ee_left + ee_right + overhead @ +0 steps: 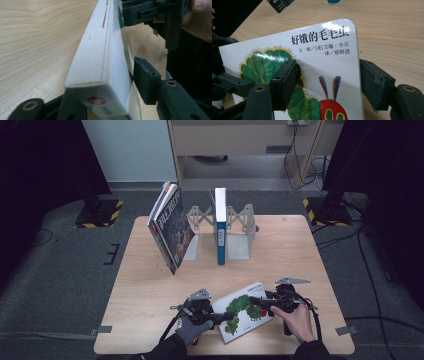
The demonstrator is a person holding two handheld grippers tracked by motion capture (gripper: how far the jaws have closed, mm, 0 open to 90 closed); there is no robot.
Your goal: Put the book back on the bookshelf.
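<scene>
Nearest: picture book (244,312), white cover w/ green caterpillar, at near edge of table (150,320), btwn both hands. Left gripper (226,317) clamped on book's left corner; in left gripper view, book (100,62) seen edge-on, thick white page block, one black pad (146,80) pressed flat on cover, other jaw under it. Right gripper (256,302) on book's far right corner; in right gripper view, jaws either side of that corner, left pad (285,80) lying on caterpillar print of book (324,50), right pad (375,82) just beside book's edge w/ a sliver of gap, so not clamped. Gloved left hand (189,329) and bare right hand (298,320) just behind book, toward near table edge. Well beyond book, at table's far side: dark book (170,227) leaning tilted against metal bookend rack (239,227); blue-spined book (220,225) upright in rack, right of leaning one.
</scene>
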